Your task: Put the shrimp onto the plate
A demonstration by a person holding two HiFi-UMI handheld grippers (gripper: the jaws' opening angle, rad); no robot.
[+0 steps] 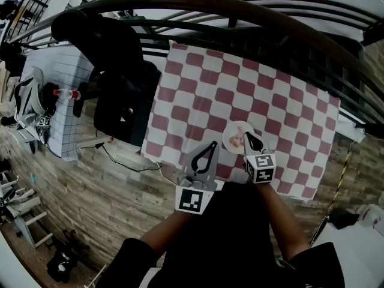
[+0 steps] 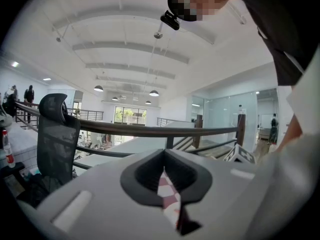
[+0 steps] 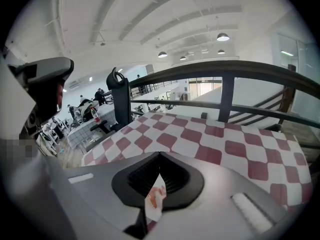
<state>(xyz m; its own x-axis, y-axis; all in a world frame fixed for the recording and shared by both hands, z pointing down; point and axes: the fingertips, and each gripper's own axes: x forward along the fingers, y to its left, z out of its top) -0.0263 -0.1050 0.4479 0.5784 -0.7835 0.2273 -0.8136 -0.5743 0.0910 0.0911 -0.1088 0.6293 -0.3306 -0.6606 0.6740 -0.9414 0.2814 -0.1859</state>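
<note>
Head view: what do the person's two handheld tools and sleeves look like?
The left tool and right tool have grey bodies with dark jaw linings tapering to a point. Each carries a white cube with black square markers. The sleeves are black.

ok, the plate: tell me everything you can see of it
The plate is small, round and white, material unclear, lying flat on the red-and-white checked tablecloth, close to its near edge. A pinkish shrimp lies on it. The right claw, shut, overlaps its right rim; contact can't be told.
</note>
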